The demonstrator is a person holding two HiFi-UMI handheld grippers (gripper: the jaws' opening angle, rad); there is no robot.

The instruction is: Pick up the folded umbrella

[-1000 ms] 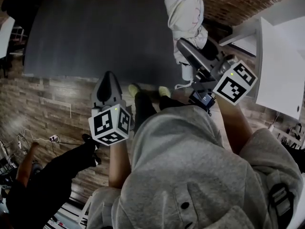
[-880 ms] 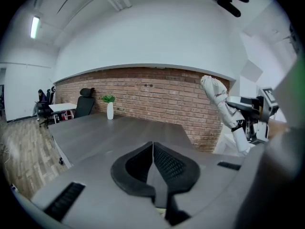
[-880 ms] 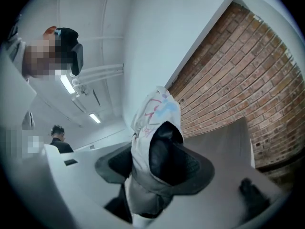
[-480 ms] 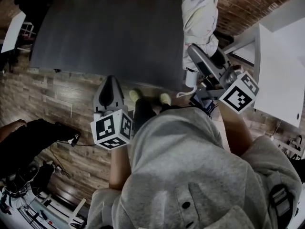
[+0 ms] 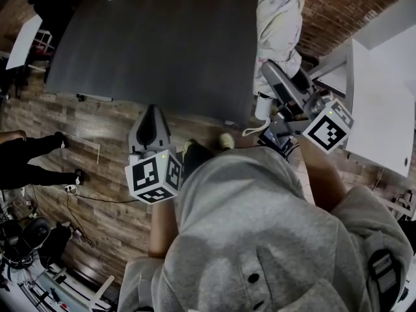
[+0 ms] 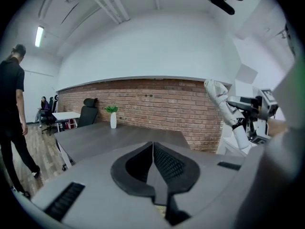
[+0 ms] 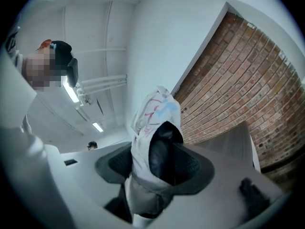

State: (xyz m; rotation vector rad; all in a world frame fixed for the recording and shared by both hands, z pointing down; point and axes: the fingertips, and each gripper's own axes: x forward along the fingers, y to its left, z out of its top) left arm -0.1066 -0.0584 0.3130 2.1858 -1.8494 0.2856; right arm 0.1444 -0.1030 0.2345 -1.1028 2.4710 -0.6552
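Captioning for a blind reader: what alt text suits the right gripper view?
The right gripper clamps a folded white umbrella with coloured markings. Behind are a brick wall and ceiling lights.

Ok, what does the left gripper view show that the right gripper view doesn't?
Only the left gripper view: the left gripper with its fingers shut on nothing, a white vase with a plant and an office chair. Only the right gripper view: the close look at the right gripper, fingers clamped on the folded umbrella. Both: the brick wall, ceiling lights, and that umbrella, small at the left view's right side.
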